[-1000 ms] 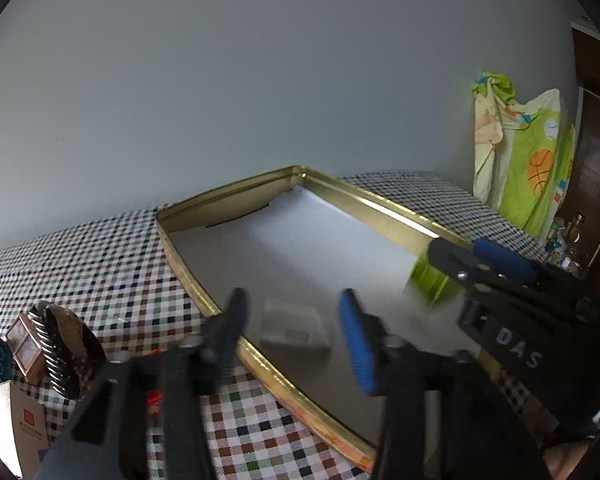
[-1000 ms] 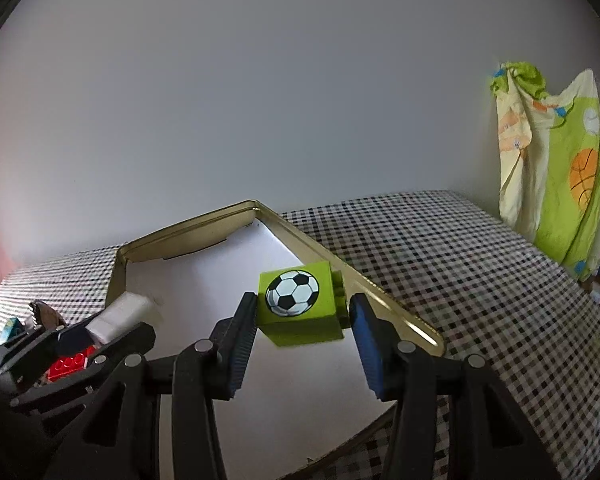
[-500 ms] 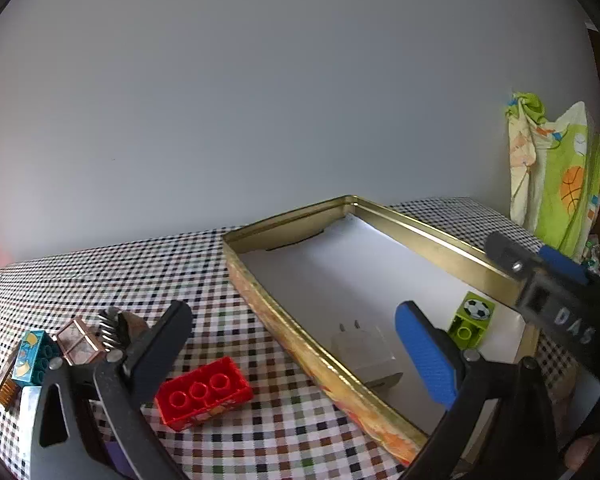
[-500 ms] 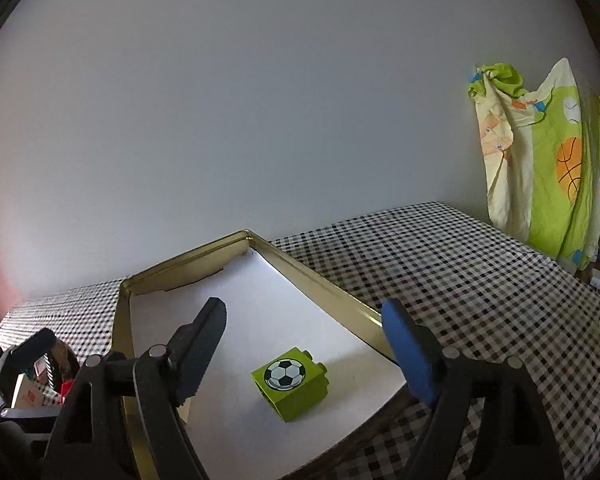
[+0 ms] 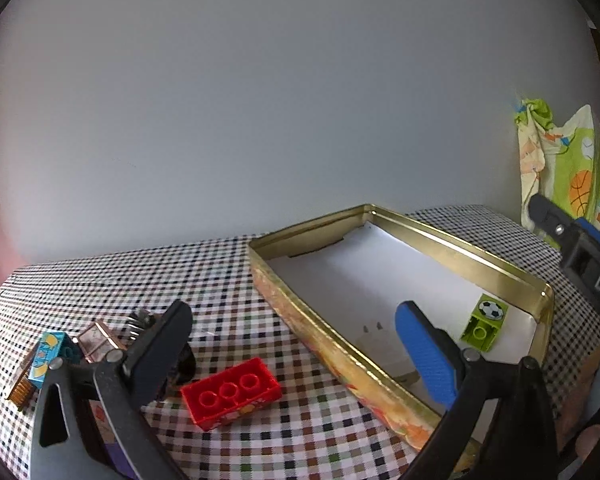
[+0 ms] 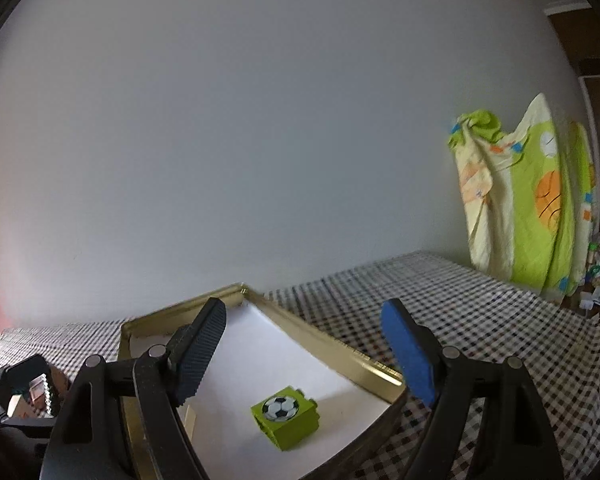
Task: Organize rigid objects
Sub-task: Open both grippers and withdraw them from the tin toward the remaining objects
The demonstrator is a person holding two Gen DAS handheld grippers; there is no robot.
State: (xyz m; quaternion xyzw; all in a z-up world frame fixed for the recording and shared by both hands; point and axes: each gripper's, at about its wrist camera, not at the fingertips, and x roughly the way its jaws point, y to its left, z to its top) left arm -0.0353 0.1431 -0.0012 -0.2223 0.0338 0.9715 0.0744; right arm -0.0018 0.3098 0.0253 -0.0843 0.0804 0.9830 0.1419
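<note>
Gold tin tray (image 5: 452,240) holds the green football brick (image 6: 286,416); both tongs, left (image 5: 296,344) and right (image 6: 304,348), have just opened, empty.
Next, probably the red studded plastic brick (image 5: 230,392) on the checked bench (image 5: 220,272): straddle its long sides squarely.

Both views were dim and soft, lit by flat daylight that left the wall (image 5: 260,120) an even grey. The fisheye lens bent the checked surface (image 6: 480,320) and darkened the corners to black. A pink cast tinted the left edge. The gold tin's rim (image 5: 460,256) caught mild glare. The hanging cloth (image 6: 532,208) looked slightly smeared.
</note>
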